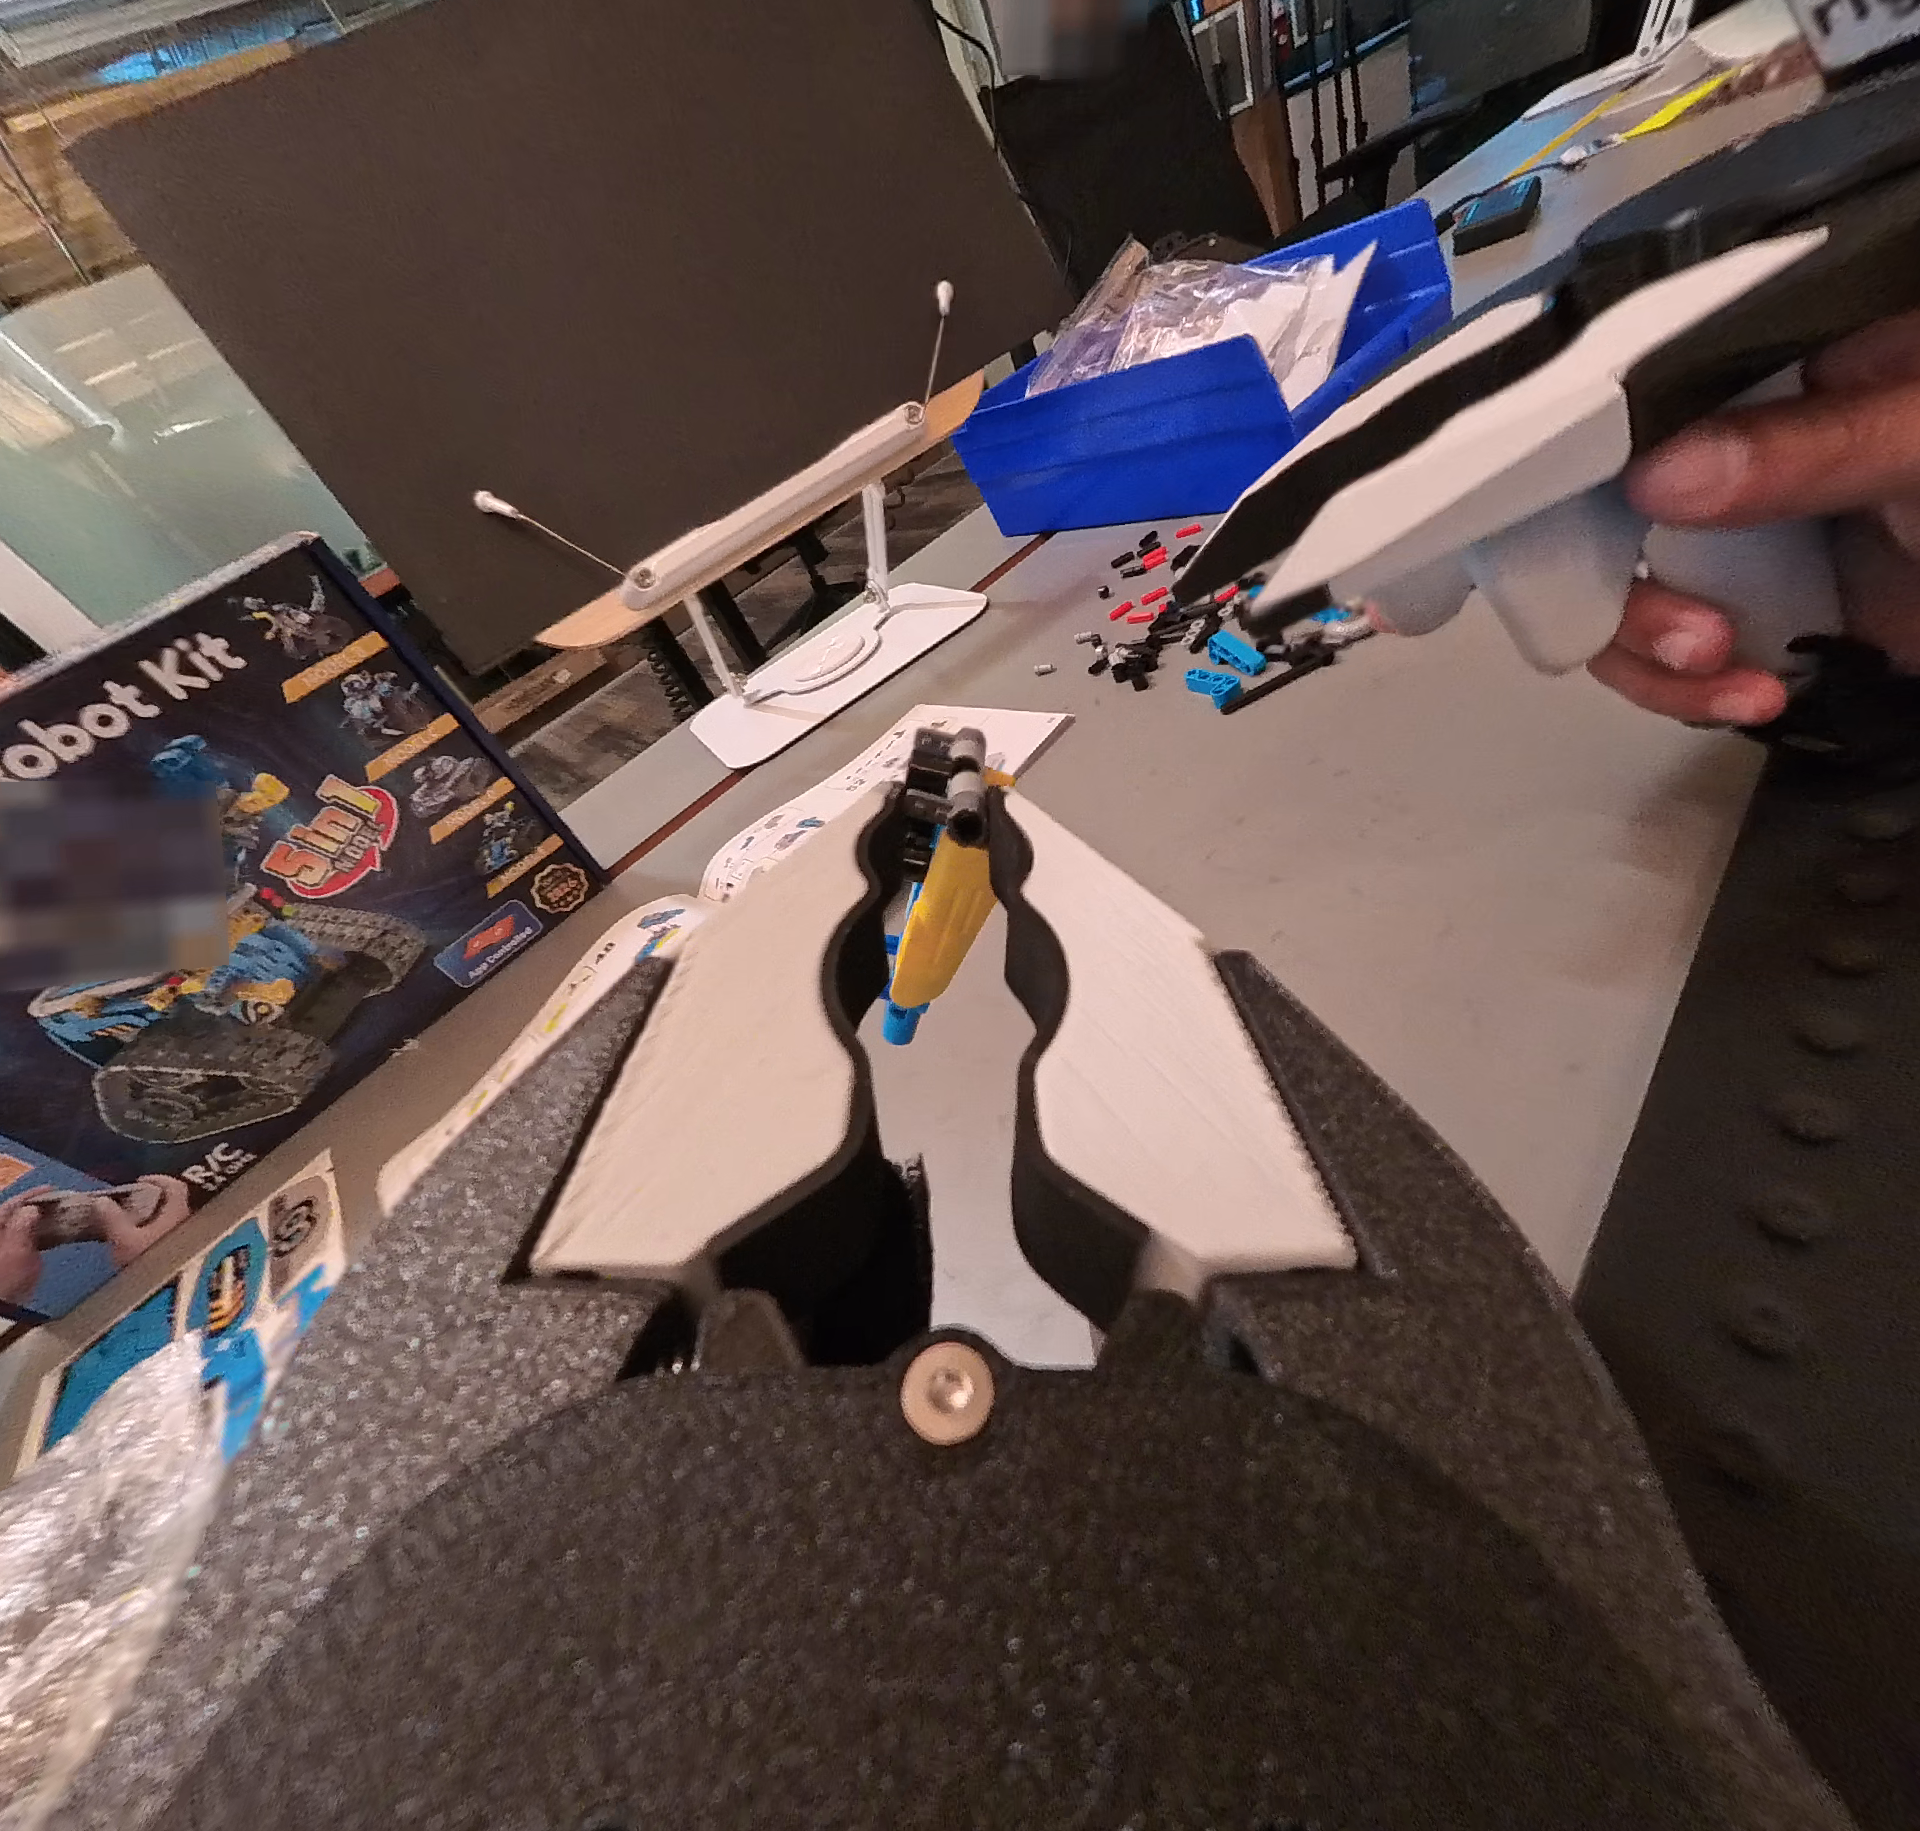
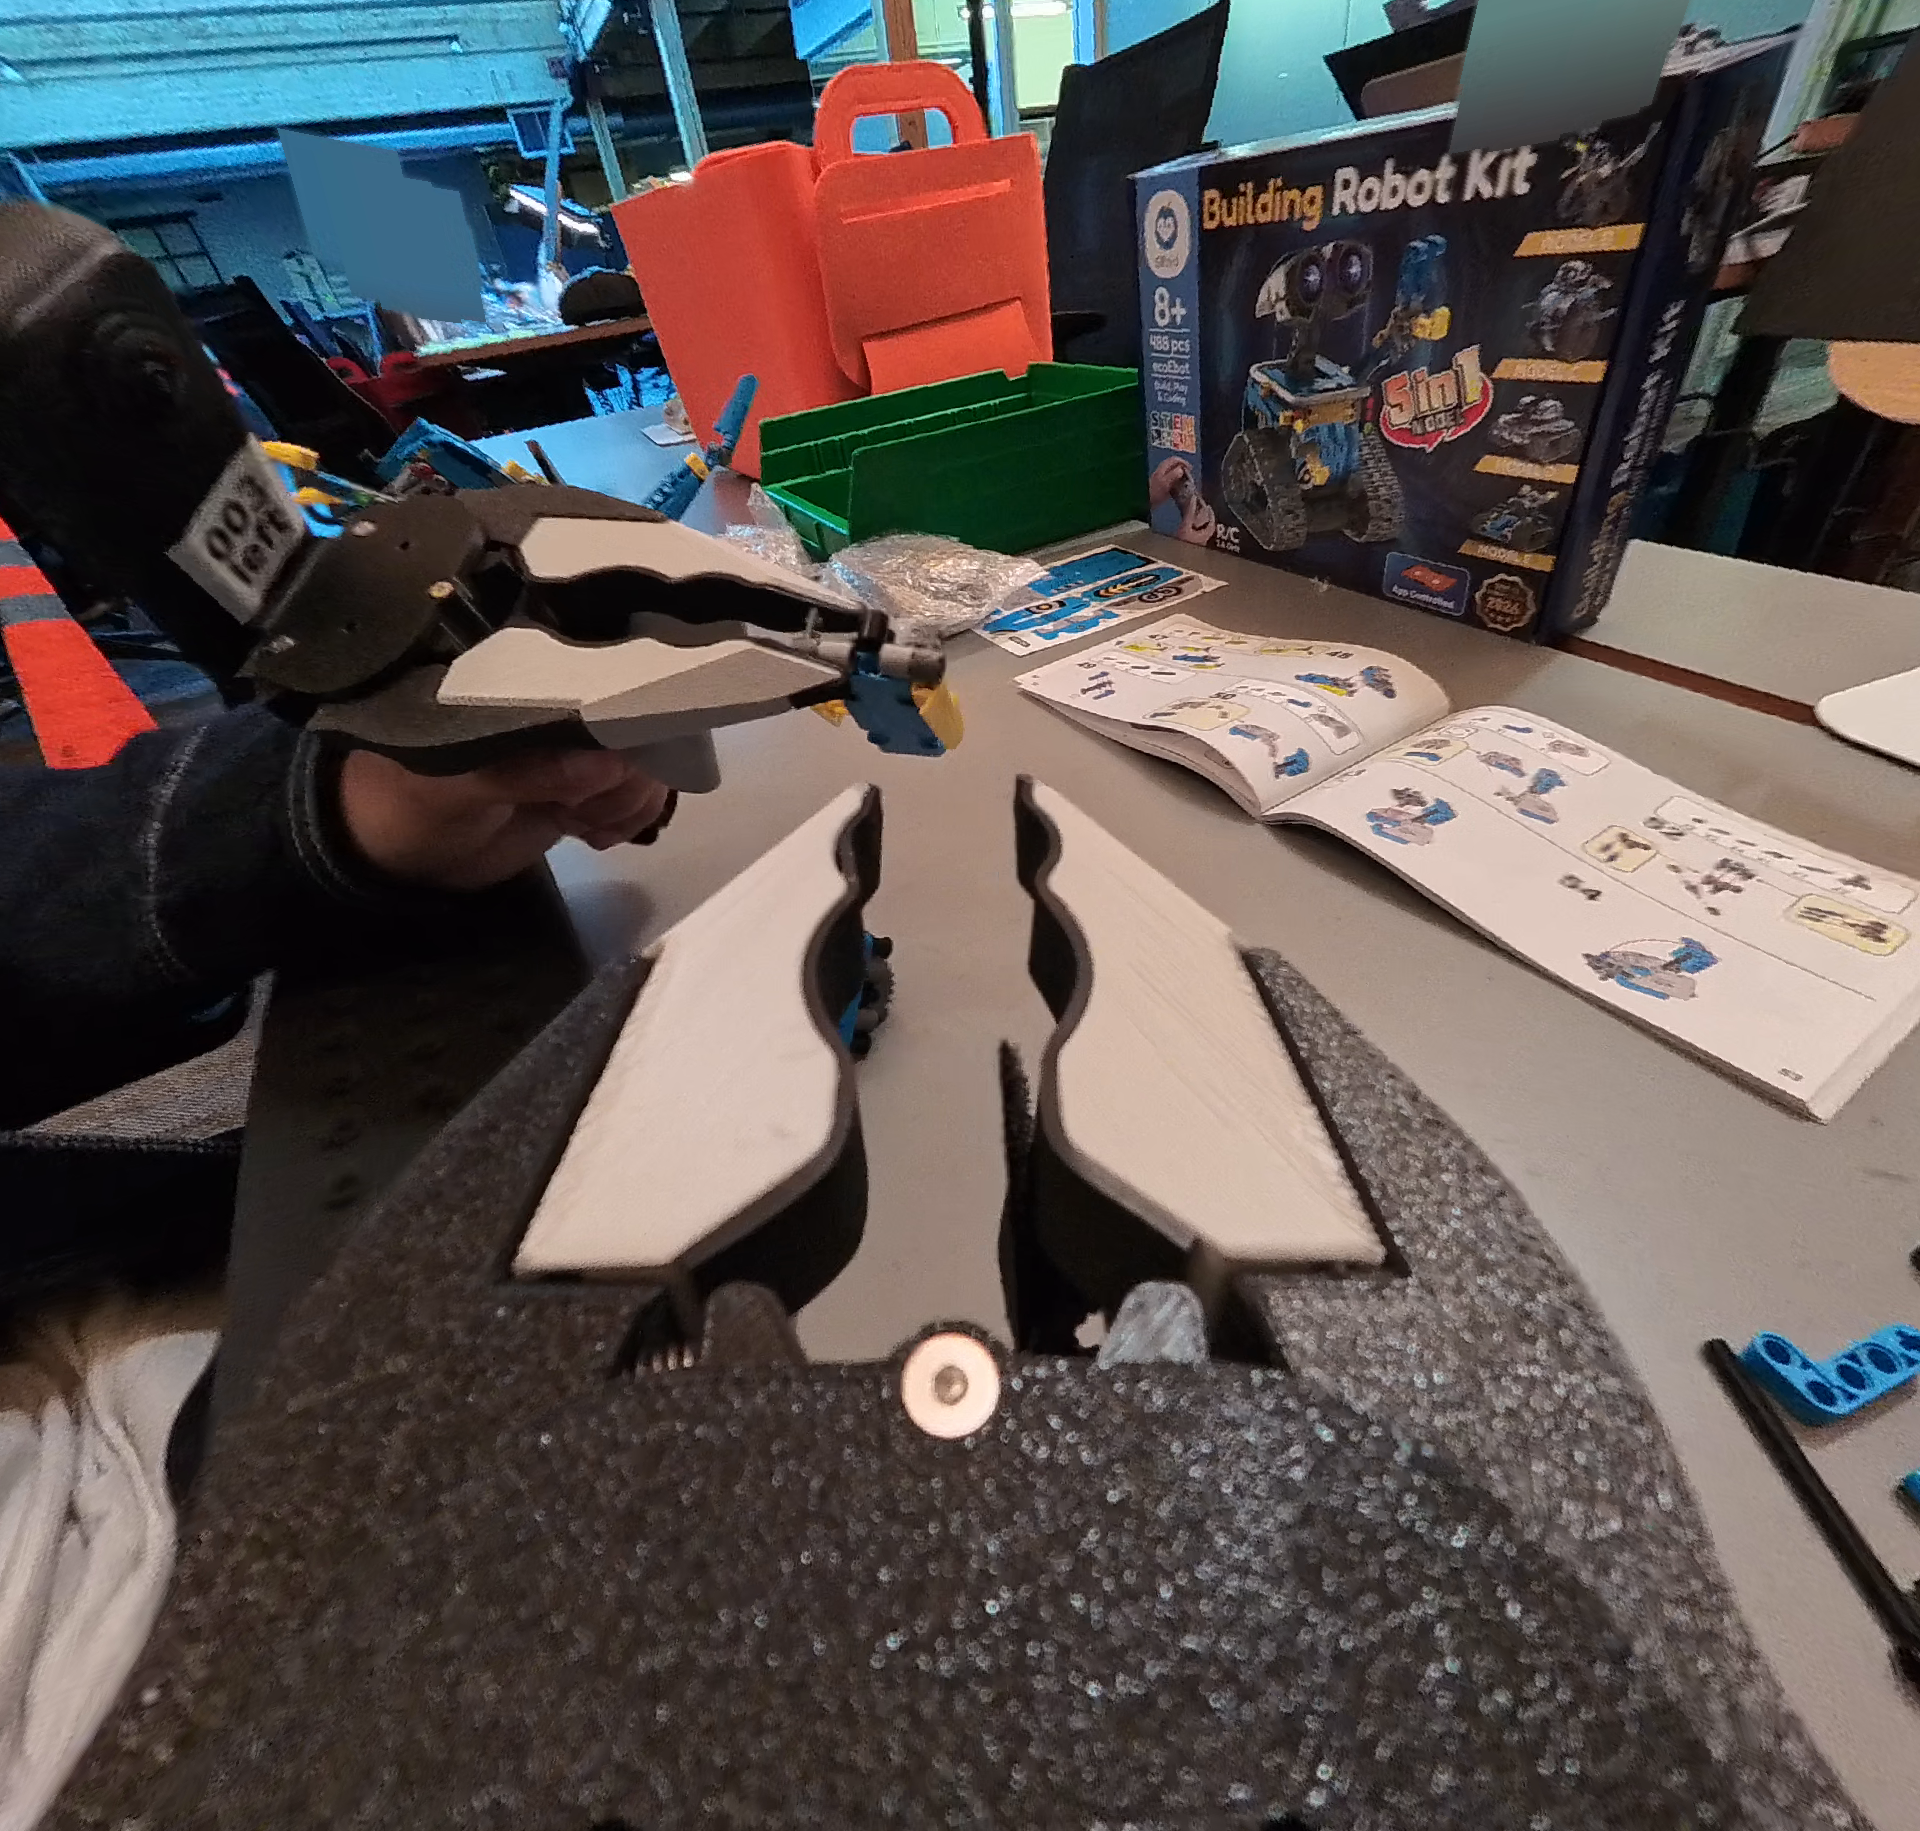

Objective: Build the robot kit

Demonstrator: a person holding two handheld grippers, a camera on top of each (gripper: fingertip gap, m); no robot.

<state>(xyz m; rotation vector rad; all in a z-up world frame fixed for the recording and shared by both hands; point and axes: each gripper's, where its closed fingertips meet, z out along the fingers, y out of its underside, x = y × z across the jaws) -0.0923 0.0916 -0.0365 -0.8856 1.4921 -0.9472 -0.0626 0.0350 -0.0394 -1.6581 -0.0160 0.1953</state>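
Observation:
My left gripper (image 1: 940,794) is shut on a small brick assembly (image 1: 940,908) of black and grey pins, a yellow panel and a blue piece, held above the grey table (image 1: 1299,898). In the right wrist view the left gripper (image 2: 873,638) holds that assembly (image 2: 904,706) just ahead of my right gripper (image 2: 948,794). The right gripper's jaws stand apart with nothing between them. A blue and black part (image 2: 868,992) lies on the table under its left finger. In the left wrist view the right gripper (image 1: 1221,597) hovers over a pile of loose black, red and blue parts (image 1: 1195,628).
An open instruction booklet (image 2: 1507,846) and a sticker sheet (image 2: 1091,592) lie on the table. The kit box (image 2: 1403,379) stands behind them. A green bin (image 2: 935,462), an orange bag (image 2: 852,264), a blue bin (image 1: 1174,410) with plastic bags and a white stand (image 1: 831,659) are farther off. My hands' fingertips stand some 7 cm from each other.

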